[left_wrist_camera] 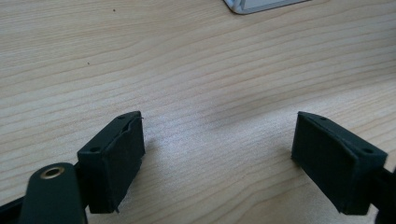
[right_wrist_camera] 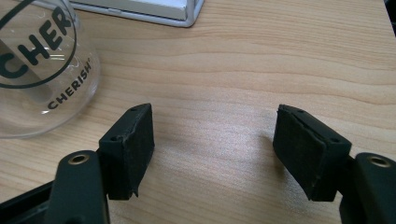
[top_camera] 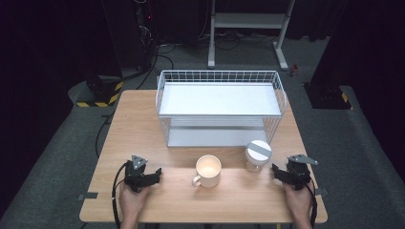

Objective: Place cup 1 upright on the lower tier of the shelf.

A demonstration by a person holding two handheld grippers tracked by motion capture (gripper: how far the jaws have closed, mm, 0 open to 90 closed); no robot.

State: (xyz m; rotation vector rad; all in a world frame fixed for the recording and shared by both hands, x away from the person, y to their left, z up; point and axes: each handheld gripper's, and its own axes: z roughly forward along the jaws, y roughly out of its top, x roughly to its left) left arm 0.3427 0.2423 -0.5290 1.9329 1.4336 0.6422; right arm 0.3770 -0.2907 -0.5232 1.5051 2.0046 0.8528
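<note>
Mug (top_camera: 208, 171): cream ceramic, round, upright near the desk's (top_camera: 143, 119) front edge at mid-width, mouth up, handle toward the front-left. Just right, a clear glass jar (top_camera: 258, 156), white lid, "CHERISH" lettering. Behind both, a white wire rack (top_camera: 219, 106), long axis left to right. Left tongs (top_camera: 155, 174) near the front-left corner, black padded jaws apart over pale woodgrain. Right tongs (top_camera: 276, 171) near the front-right corner, likewise apart.

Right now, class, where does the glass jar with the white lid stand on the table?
In the high view the glass jar stands near the table's front right, between the white mug and the right gripper, just before the wire rack.
</note>
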